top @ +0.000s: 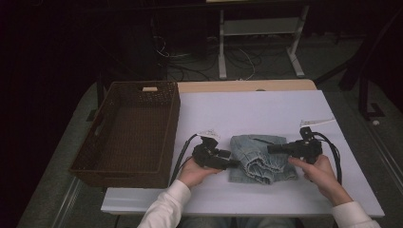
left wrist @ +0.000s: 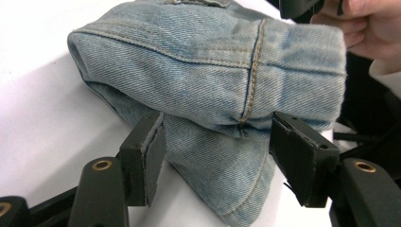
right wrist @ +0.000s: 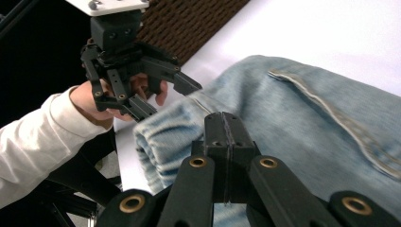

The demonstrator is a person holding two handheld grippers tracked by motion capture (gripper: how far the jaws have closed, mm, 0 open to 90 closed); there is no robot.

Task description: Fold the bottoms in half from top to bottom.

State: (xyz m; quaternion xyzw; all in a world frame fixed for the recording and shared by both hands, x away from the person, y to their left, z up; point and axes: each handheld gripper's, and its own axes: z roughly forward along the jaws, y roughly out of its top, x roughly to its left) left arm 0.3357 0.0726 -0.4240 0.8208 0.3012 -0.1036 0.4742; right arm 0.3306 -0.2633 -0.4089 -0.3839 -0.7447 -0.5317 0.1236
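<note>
The folded denim garment lies on the white table, between the two grippers and to the right of the wicker basket. It is soft and limp (denim is a little heavy and not slippery), so I think it sags and unfolds if lifted by one corner. The left gripper stands with its jaws apart around a folded edge. The right gripper has its jaws pressed together; whether cloth sits between them I cannot tell. A good hold is the thick folded edge, taken from both sides.
</note>
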